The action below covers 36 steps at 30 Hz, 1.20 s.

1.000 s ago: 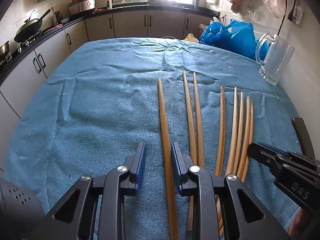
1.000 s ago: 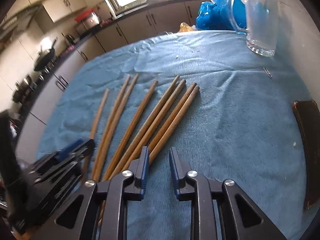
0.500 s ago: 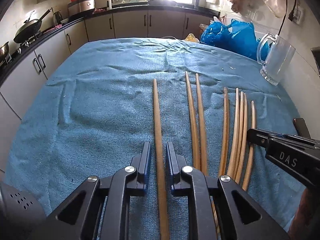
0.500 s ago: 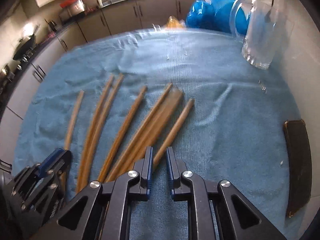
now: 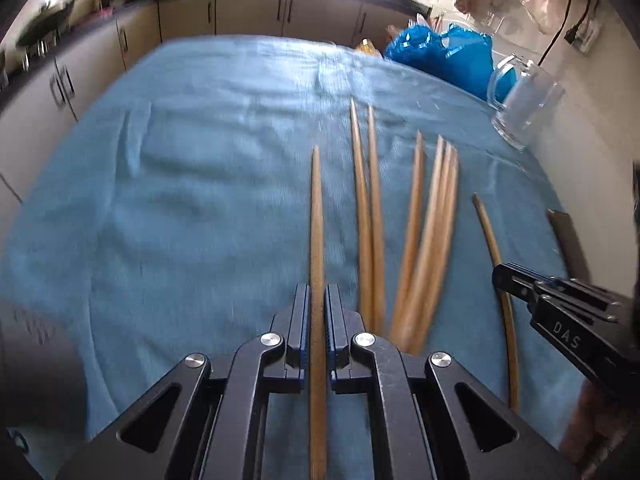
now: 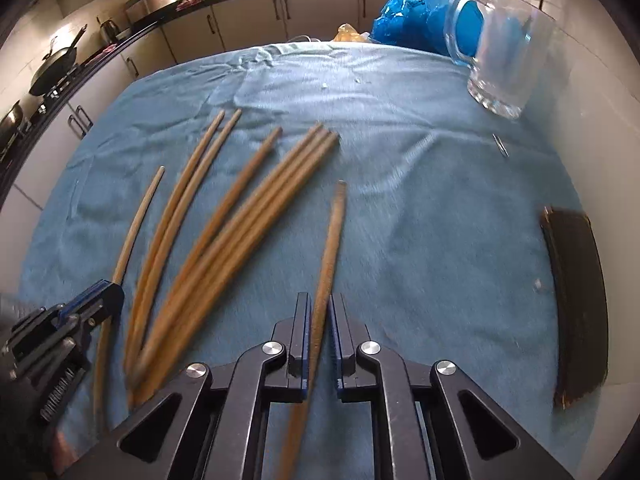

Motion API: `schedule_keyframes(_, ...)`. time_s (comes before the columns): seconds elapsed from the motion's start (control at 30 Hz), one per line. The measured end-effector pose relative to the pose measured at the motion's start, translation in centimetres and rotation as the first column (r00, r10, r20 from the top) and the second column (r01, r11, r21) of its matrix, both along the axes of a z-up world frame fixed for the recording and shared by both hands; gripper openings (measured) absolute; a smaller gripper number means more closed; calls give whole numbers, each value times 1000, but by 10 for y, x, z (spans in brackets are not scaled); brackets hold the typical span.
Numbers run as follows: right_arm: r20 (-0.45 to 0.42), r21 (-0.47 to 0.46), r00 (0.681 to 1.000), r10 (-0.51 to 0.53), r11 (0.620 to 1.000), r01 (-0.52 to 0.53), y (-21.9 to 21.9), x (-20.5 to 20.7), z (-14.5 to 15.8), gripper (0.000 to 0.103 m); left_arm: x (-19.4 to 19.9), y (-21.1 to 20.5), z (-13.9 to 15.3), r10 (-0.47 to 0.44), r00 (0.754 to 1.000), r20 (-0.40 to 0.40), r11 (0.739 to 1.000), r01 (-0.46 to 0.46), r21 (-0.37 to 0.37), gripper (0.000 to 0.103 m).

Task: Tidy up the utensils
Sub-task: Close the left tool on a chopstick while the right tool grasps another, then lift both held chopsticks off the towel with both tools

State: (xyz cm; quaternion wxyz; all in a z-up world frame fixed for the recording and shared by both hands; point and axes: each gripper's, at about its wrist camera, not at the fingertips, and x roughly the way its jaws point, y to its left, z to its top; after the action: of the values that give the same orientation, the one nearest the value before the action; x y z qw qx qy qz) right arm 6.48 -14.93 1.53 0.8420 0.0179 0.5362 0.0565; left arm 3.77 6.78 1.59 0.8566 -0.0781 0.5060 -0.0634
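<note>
The task looks barely begun: the glass mug (image 6: 506, 60), the likely holder, stands empty at the far right corner of the blue towel (image 5: 192, 184), and every chopstick is down near the cloth. The left gripper (image 5: 317, 312) has its fingers narrowed around the leftmost chopstick (image 5: 317, 232), which runs straight out between them; the right gripper (image 6: 319, 320) is likewise closed onto the rightmost chopstick (image 6: 330, 248), set apart from the rest. Between the two held sticks lie the others: a close pair (image 5: 368, 208) and a loose fan of four (image 5: 430, 232) converging at their near ends. So two sticks are in hand and six wait. Whether the held sticks are lifted clear of the towel or merely pinched against it cannot be told from either view. Motion blur smears the fan, so whether those sticks overlap or only touch is unclear. The near ends of both held sticks vanish under the gripper bodies, and a dark flat object (image 6: 576, 304) at the right edge cannot be identified.
</note>
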Motion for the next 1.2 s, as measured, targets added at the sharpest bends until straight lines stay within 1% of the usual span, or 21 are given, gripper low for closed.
schedule_keyframes(0.13,-7,-6,999,34,999,-34,-16,-41,1,8,-41,6,-1,-25,999,-48,998,22,-55,7)
schedule_keyframes(0.3,-42,-32,994,100,994,-102,-32,-102,1,9,-91,13,1,-64,995,-73,997,60,-50,7)
schedule_keyframes(0.37,-64,-59,987,145,987,-149,-34,-124,2,10,-102,16,2,-88,991,-105,995,82,-54,7)
schedule_keyframes(0.4,-70,-73,985,160,984,-165,-35,-131,2,14,-104,16,3,-93,989,-116,994,87,-59,7)
schedule_keyframes(0.43,-75,-81,983,170,981,-176,-36,-136,3,21,-106,17,4,-98,988,-119,994,91,-61,7)
schedule_keyframes(0.47,-74,-79,982,173,981,-179,-38,-141,4,24,-106,17,6,-104,988,-115,994,97,-59,7)
schedule_keyframes(0.5,-75,-70,983,170,982,-175,-42,-142,4,27,-106,17,8,-105,988,-110,994,100,-53,7)
schedule_keyframes(0.57,-84,-42,985,148,987,-152,-48,-136,3,27,-104,17,11,-91,991,-102,996,88,-32,8)
schedule_keyframes(0.63,-88,-14,989,120,992,-122,-54,-126,1,27,-98,12,13,-97,990,-103,995,95,-17,11)
schedule_keyframes(0.67,-97,-1,989,113,993,-114,-55,-119,0,27,-93,8,13,-103,989,-103,995,104,3,16)
schedule_keyframes(0.73,-100,0,990,102,995,-103,-52,-106,1,27,-81,0,11,-104,990,-97,992,110,55,17)
schedule_keyframes(0.83,-127,9,988,93,996,-93,-46,-90,1,27,-65,-10,4,-113,986,-122,986,127,109,17)
schedule_keyframes(0.87,-135,8,987,91,996,-91,-44,-84,2,27,-62,-13,5,-119,986,-118,983,134,124,17)
schedule_keyframes(0.97,-166,-16,981,104,994,-108,-35,-76,2,27,-51,-23,3,-128,982,-140,975,150,164,16)
schedule_keyframes(1.03,-188,-47,975,122,990,-133,-30,-73,2,27,-47,-27,3,-134,981,-138,971,158,180,17)
schedule_keyframes(1.13,-204,-88,967,151,981,-172,-23,-74,2,27,-42,-29,3,-137,982,-129,969,160,187,17)
schedule_keyframes(1.2,-215,-95,964,154,980,-177,-21,-73,2,27,-39,-28,3,-139,982,-129,970,161,184,17)
